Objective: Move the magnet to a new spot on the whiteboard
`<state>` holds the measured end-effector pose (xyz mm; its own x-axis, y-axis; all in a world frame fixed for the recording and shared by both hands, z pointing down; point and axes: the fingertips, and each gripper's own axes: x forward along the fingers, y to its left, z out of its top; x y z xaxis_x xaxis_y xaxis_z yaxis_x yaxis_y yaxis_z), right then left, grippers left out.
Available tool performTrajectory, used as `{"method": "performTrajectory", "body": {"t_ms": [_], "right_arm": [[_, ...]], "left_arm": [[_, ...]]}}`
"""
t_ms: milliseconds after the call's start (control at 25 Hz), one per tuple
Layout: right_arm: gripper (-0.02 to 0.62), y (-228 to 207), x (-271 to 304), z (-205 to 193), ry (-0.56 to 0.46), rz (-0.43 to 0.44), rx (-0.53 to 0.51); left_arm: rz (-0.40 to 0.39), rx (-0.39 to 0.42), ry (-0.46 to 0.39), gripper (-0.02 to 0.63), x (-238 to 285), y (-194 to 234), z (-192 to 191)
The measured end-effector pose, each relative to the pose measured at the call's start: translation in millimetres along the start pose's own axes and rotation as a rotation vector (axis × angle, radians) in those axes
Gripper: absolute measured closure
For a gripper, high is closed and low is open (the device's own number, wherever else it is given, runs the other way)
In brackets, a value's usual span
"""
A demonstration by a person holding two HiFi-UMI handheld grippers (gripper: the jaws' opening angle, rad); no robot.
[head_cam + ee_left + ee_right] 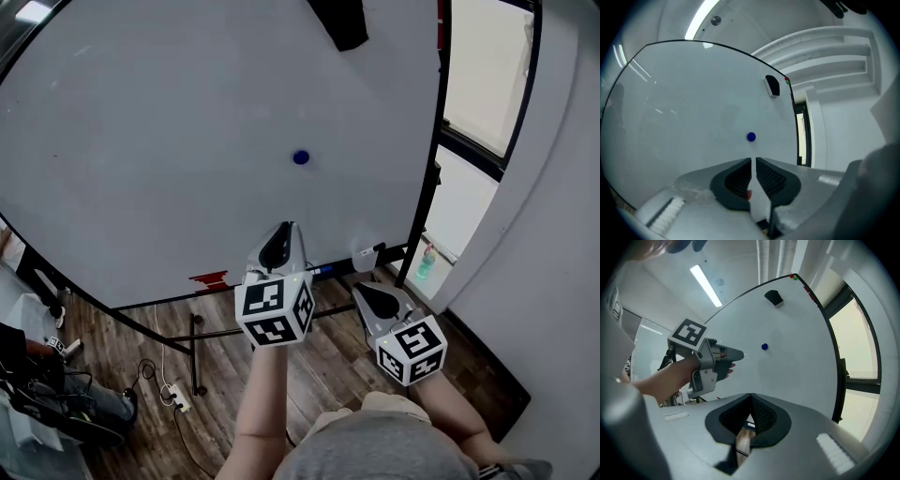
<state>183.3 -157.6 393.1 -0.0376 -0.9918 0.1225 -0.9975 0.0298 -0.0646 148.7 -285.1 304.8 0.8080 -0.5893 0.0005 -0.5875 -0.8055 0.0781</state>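
Blue little round magnet (300, 157) is sitting stuck near the middle of the whiteboard (141, 141), nothing touching it. Left gripper (281, 230) is hovering with its jaws cracked slightly apart, empty; right gripper (364, 291) is pinching its jaws together on nothing.

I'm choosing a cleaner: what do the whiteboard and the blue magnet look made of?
Whiteboard: smooth, glossy white panel, probably coated steel, since light streaks reflect on it and a magnet clings. Magnet: small blue disc, likely plastic-capped; too small to be sure.
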Motion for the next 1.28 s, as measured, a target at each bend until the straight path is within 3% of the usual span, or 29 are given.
{"method": "performTrajectory", "body": {"t_ms": [600, 1280], "right_arm": [[0.594, -46.3, 27.1, 17.0, -0.018, 0.09, 0.001], [0.594, -90.9, 51.8, 17.2, -0.003, 0.17, 0.002]], "left_arm": [[0.081, 0.059, -0.051, 0.468, 64.6, -12.2, 34.4], [0.233, 0.079, -0.07, 0.459, 114.8, 0.3, 46.3]]}}
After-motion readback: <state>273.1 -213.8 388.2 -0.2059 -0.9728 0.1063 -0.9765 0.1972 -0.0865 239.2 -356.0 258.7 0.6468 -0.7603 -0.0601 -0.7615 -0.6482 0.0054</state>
